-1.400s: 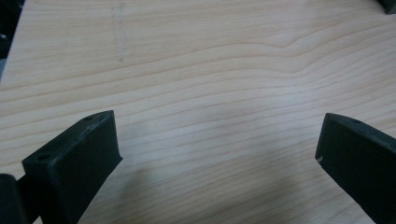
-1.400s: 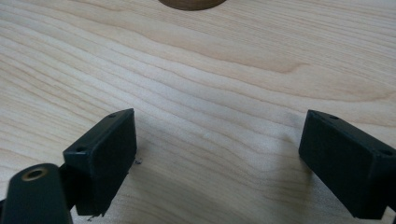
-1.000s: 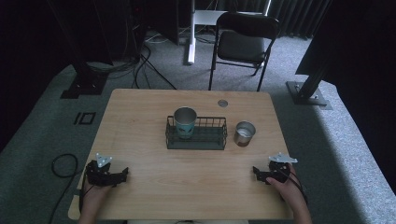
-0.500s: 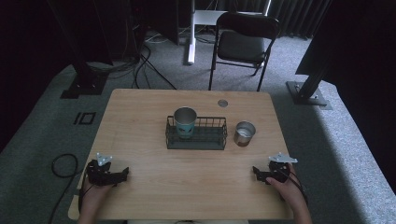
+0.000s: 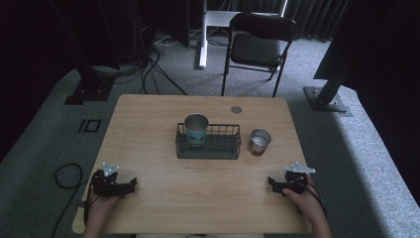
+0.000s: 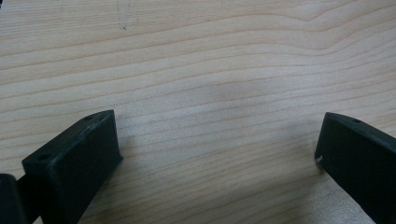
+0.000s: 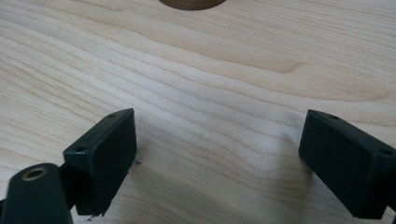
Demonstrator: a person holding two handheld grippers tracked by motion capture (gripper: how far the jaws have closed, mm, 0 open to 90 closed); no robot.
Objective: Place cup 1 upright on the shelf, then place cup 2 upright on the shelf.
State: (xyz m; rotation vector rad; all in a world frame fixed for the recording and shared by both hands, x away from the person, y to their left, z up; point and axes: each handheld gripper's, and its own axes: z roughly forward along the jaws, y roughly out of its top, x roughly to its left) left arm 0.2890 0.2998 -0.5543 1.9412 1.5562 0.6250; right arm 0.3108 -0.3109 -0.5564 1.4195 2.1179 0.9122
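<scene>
Resting on the near edge of the table [image 5: 148, 124], both grippers lie idle with nothing in them. The left gripper [image 5: 130, 185] sits at the near left corner, its jaws spread wide over bare wood in its own view [image 6: 219, 140]. The right gripper [image 5: 272, 182] sits at the near right, jaws just as wide [image 7: 219, 140].

The nearest things stand mid-table, well apart from both grippers. A wire basket [image 5: 208, 144] holds a teal cup [image 5: 196, 129] upright at its left end. A steel cup [image 5: 259, 141] stands just beside the basket's right end, on the table itself.

My guess is that the steel cup is bound for the basket, and several things could go wrong:

- It is thin-walled and smooth, so a pinch on the rim may slip or tip the cup.
- It stands close to the basket wall, so a jaw coming in from that side could catch the wire and drag the basket.
- Lowered too far left, it could knock the teal cup, which rises well above the basket rim and looks easy to topple.
- The basket looks light, so a bump could slide it across the wood.
- Cables trail from both grippers and could snag at the table edge on a long reach.

No brand, label or writing can be read anywhere: the teal cup's side is too small and dim to tell any print, and the wood is plain.
</scene>
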